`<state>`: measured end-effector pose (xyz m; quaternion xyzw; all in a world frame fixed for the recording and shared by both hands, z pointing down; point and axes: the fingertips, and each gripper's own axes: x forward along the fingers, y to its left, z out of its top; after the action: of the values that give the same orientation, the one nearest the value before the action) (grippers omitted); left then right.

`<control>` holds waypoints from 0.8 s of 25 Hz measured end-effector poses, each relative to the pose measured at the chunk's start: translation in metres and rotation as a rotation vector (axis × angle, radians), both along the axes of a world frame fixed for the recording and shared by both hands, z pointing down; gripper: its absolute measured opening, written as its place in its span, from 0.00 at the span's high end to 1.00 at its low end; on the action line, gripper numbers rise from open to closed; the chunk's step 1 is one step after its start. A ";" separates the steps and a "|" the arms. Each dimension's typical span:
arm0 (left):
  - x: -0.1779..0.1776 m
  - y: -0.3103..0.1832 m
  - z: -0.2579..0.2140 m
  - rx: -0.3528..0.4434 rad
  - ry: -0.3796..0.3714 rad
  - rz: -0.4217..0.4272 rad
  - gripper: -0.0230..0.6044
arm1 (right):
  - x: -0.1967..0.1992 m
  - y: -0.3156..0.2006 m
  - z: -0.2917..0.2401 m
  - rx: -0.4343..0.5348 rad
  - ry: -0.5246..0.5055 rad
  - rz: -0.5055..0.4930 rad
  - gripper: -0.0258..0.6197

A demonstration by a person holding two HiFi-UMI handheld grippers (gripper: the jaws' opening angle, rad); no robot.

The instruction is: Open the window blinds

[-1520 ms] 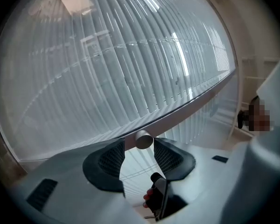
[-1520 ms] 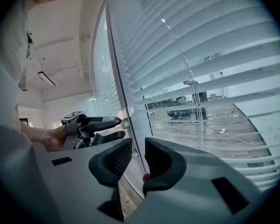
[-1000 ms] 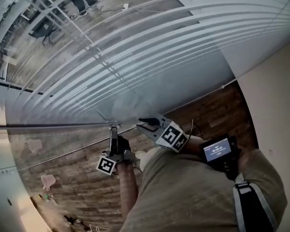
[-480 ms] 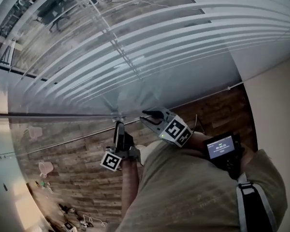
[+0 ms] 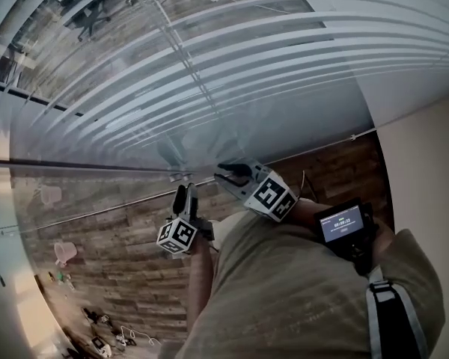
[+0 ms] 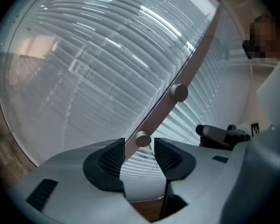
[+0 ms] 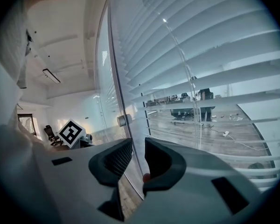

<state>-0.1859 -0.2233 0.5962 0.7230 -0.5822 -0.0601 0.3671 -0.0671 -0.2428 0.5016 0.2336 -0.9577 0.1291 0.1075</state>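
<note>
White slatted blinds (image 5: 269, 58) hang behind a glass wall, their slats tilted so the room beyond shows through. A metal rail (image 5: 97, 212) with round knobs crosses the glass. My left gripper (image 5: 183, 193) points up at it. In the left gripper view (image 6: 140, 155) it is open, and a rail knob (image 6: 142, 139) sits between its tips without touching the pads. My right gripper (image 5: 223, 174) is beside it at the glass. In its own view (image 7: 138, 160) the jaws stand a narrow gap apart with a thin vertical line running between them. The slats (image 7: 214, 55) fill that view.
Below is a wood plank floor (image 5: 120, 260) with small clutter (image 5: 97, 327) at the lower left. A cream wall (image 5: 426, 170) meets the glass on the right. A small screen device (image 5: 343, 224) sits on the person's right arm. Desks and chairs (image 5: 90, 13) stand beyond the glass.
My left gripper has risen toward the rail, its marker cube now higher. The right gripper has barely moved. The head view has shifted slightly.
</note>
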 end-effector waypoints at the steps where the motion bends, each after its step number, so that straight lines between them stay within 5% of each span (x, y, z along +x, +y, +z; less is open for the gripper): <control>1: 0.001 -0.002 0.002 0.003 -0.009 0.007 0.66 | 0.000 0.001 0.001 0.001 0.000 -0.002 0.82; 3: 0.004 -0.007 0.004 0.006 -0.012 0.019 0.66 | 0.001 0.002 0.002 0.001 -0.001 -0.006 0.82; 8: 0.008 -0.022 0.009 -0.020 -0.178 0.048 0.67 | 0.000 0.000 -0.001 0.008 -0.008 -0.002 0.82; 11: 0.009 -0.030 0.007 -0.027 -0.158 0.035 0.74 | -0.001 -0.002 -0.003 0.003 -0.009 0.001 0.82; 14: 0.008 -0.032 0.009 -0.029 -0.041 0.014 0.75 | 0.000 -0.002 -0.002 0.003 -0.009 0.006 0.82; 20: 0.008 -0.036 0.010 -0.020 0.388 -0.021 0.75 | 0.003 -0.004 0.001 0.007 -0.008 0.018 0.82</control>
<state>-0.1784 -0.2588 0.6061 0.6879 -0.5085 -0.1964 0.4792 -0.0641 -0.2473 0.5023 0.2420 -0.9565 0.1276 0.1014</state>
